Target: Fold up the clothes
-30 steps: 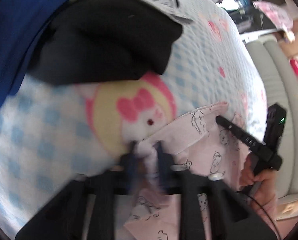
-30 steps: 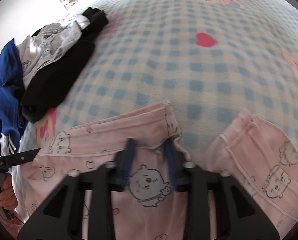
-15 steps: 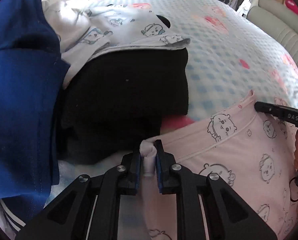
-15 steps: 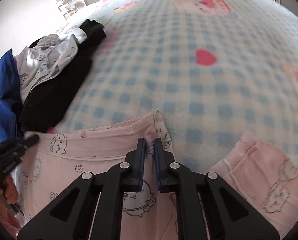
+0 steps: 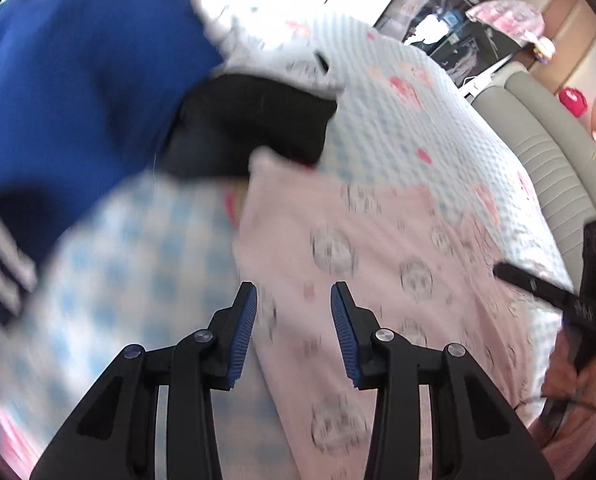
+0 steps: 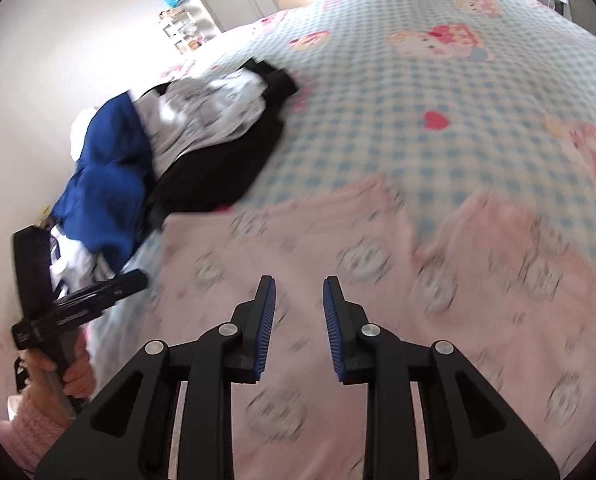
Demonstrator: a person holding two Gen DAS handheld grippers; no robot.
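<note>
A pink garment printed with small bear faces [image 5: 361,256] lies spread flat on the blue-checked bed cover [image 5: 138,264]; it also shows in the right wrist view [image 6: 337,264]. My left gripper [image 5: 294,300] is open and empty, held above the garment's left edge. My right gripper [image 6: 298,292] is open and empty above the middle of the garment. Each gripper shows in the other's view: the right gripper [image 5: 537,284], the left gripper [image 6: 98,292]. Both views are blurred.
A pile of other clothes lies at the left of the bed: a blue garment [image 6: 106,168], a black one [image 6: 218,172] and a white printed one [image 6: 206,112]. A grey padded bed edge [image 5: 545,152] runs along the right. The bed cover [image 6: 437,80] stretches beyond the garment.
Both grippers have opened and let go of the pink garment's edge, then pulled back and up. The garment now lies flat on the bed.
</note>
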